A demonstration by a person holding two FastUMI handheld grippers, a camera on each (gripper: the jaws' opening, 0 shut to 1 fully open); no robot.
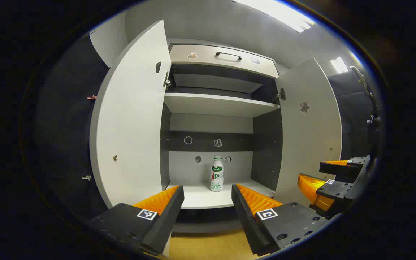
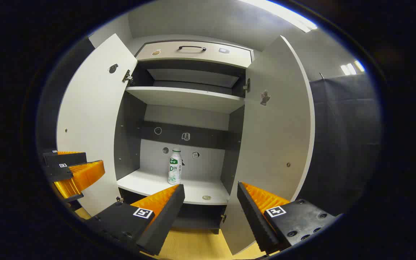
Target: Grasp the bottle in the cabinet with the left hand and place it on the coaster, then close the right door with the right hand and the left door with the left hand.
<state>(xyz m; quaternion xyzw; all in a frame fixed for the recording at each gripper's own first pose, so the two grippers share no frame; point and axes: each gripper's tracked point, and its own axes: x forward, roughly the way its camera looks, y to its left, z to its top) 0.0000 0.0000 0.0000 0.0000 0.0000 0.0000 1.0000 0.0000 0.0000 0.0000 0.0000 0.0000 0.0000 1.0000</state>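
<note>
A white bottle (image 1: pixel 217 173) with a green label stands upright on the cabinet's lower shelf (image 1: pixel 204 198), near the back wall; in the right gripper view the bottle (image 2: pixel 174 166) stands left of centre. My left gripper (image 1: pixel 208 196) is open in front of the shelf, short of the bottle, which lines up with the gap between its fingers. The right gripper (image 2: pixel 211 195) is open too, empty, in front of the cabinet. Both doors stand wide open: left door (image 1: pixel 132 122), right door (image 1: pixel 311 126). The right gripper (image 1: pixel 332 180) is also seen at the right of the left gripper view.
An upper shelf (image 1: pixel 219 104) and a drawer with a dark handle (image 1: pixel 228 55) sit above. A small round thing (image 2: pixel 206 197) lies on the lower shelf's front right. Light wooden floor (image 1: pixel 208 245) lies below. The left gripper (image 2: pixel 72 173) hangs beside the left door (image 2: pixel 92 122).
</note>
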